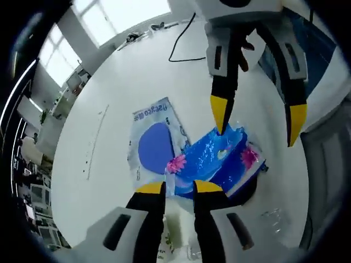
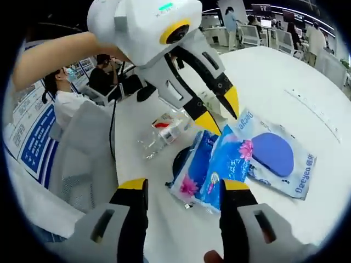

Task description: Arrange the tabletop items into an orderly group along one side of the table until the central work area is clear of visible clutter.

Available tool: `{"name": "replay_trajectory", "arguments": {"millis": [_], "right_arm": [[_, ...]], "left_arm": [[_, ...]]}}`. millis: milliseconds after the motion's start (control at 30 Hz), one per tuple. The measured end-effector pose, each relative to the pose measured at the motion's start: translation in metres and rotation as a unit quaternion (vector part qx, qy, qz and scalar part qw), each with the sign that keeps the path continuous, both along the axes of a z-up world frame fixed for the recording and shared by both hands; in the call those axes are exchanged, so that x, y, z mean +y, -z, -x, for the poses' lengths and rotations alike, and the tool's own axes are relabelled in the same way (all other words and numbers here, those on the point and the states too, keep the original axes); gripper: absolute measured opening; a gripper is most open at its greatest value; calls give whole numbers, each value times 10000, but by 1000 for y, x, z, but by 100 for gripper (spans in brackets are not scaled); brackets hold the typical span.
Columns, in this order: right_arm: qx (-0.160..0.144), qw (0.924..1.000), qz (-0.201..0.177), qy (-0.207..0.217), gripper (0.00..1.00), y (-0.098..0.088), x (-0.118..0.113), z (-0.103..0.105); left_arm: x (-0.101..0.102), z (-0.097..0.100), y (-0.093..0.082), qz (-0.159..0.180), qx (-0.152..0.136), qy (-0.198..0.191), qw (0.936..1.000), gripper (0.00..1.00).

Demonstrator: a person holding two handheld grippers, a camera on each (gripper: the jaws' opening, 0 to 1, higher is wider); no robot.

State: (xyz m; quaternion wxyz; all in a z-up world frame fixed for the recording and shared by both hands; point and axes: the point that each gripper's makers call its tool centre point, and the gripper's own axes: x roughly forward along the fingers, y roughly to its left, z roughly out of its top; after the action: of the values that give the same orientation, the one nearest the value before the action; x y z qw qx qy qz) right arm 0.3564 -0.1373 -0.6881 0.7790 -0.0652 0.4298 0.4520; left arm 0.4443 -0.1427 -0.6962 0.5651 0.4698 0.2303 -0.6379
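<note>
A blue tissue pack (image 1: 219, 159) with pink flowers lies tilted in the middle of the white table (image 1: 126, 76). My left gripper (image 1: 179, 187) holds its jaws narrow, with the pack's near corner between them. In the right gripper view this gripper (image 2: 221, 112) comes down from above onto the far end of the pack (image 2: 214, 164). My right gripper (image 2: 182, 184) stands wide open, its jaws on either side of the pack's near end. In the left gripper view it (image 1: 258, 118) hangs over the pack, one tip at the pack's edge. A white packet (image 1: 156, 145) with a blue disc lies beside the pack.
A black round thing (image 2: 184, 159) sits partly under the pack. A clear plastic bottle with a red label (image 2: 164, 129) lies beyond it. A black cable (image 1: 181, 44) runs across the far table. A grey chair (image 2: 82, 148) stands at the table's edge, and people sit behind.
</note>
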Motion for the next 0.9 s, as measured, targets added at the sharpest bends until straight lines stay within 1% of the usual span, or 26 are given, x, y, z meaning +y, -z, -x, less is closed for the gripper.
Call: {"name": "replay_trajectory", "arguments": {"millis": [33,67,167,200,233,267,367,400,433,500,567,600,633,700,733,767,833,900], "right_arm": [[26,10000,14,2,51,2,0,1],[69,10000,42,1,51,4,1,1],[113,9999,84,14,51,7,0,1],[122,9999,64,48,51,6,0,-1],[129,9999,54,62,51,6,0,-1],[160,9998,24,126,51,7,0,-4],[249,9994,47,238,50,13,-2,-7],[276,9992,54,270,50,14,-3,-8],[314,9990,50,306,50,16,-4,-8],[360,9988,44,314,49,17,-5,-7],[378,9988,73,298,48,18,-5,-5],[386,9988,131,259,47,21,-5,-5],[381,9989,187,208,46,23,-4,-5],[319,9992,233,118,41,24,2,-7],[276,9993,236,79,37,24,3,-10],[269,9993,253,72,31,26,3,-11],[274,9989,386,49,24,32,-3,-12],[352,9985,407,89,19,38,-11,-10]], "left_arm": [[1,1,3,-85,-24,131,9999,18],[3,2,6,-228,-111,294,9992,19],[6,5,9,-346,-82,466,9983,21],[9,4,12,-506,-186,691,9962,22],[10,3,12,-538,-237,746,9955,23],[11,2,14,-659,-378,928,9928,24],[15,2,25,-935,-359,1111,9887,23],[15,2,27,-958,-355,1124,9884,23],[15,4,32,-1009,-299,1178,9874,23],[16,4,37,-1121,-210,1098,9874,23],[17,2,40,-1179,-291,1186,9855,21],[14,2,40,-1163,-381,1305,9839,19],[12,3,41,-1158,-395,1311,9838,17],[9,6,42,-1188,-332,1269,9842,12],[8,7,42,-1188,-329,1258,9844,10],[8,8,42,-1184,-349,1260,9843,8],[9,9,40,-1193,-360,1254,9842,5],[13,9,40,-1208,-337,1194,9849,1]]}}
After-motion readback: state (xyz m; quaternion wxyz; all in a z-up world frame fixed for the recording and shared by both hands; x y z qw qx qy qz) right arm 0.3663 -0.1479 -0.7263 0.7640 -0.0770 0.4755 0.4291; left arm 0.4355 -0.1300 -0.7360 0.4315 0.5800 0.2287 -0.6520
